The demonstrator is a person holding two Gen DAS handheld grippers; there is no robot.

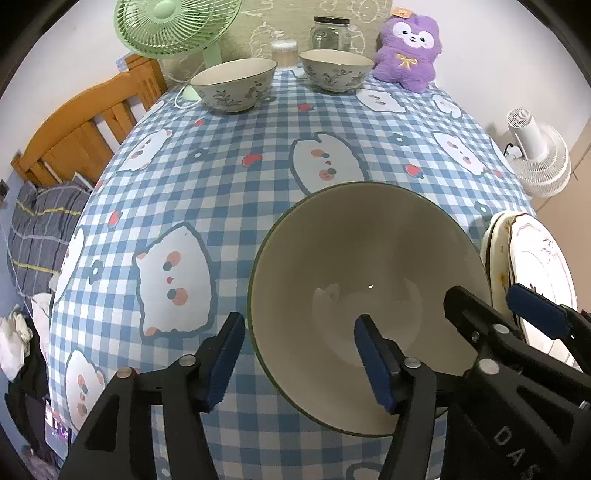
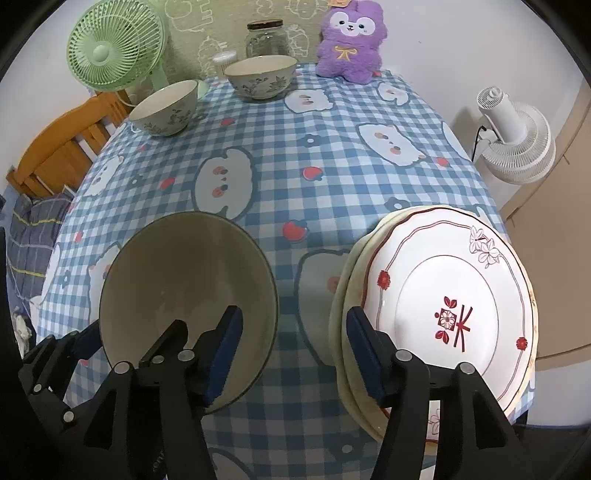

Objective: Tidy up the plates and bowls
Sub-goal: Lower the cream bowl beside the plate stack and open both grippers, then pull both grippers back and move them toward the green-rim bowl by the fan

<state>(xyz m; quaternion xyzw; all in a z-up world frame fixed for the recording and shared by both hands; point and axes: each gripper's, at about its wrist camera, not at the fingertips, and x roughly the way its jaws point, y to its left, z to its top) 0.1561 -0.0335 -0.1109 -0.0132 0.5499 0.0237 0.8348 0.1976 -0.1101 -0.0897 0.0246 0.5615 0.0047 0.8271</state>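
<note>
- Blue-and-white checked tablecloth (image 1: 258, 192) with cartoon animal faces and small strawberries covers the table on which all the crockery stands.
- Near the front edge sits a large cream bowl (image 1: 365, 266) with a dark green rim, upright and with nothing in it.
- The left gripper (image 1: 299, 354) hangs over that bowl's near rim with its jaws apart: one blue pad (image 1: 225, 362) is outside the bowl wall over the cloth, the other inside the bowl. Neither pad presses on the rim, so it holds nothing.
- Just to the right of the large bowl lies a stack of plates (image 2: 443, 306); the top one is white with a red line border, red flowers and a red motif at its centre, resting on cream plates beneath.
- The right gripper (image 2: 295, 354) is open too, its jaws straddling the gap between bowl and stack: one finger lies over the bowl's right rim, the other at the left edge of the plates. It grips nothing.
- At the far end stand two smaller bowls with a grey floral pattern, one (image 1: 234, 86) on the left and one (image 1: 336, 70) further right, well apart from the front bowl.
- Behind them are a green desk fan (image 1: 173, 26), a glass jar (image 1: 330, 33) with a dark lid and a purple plush toy (image 1: 406, 48).
- A white fan (image 2: 517, 136) stands off the table's right side.
</note>
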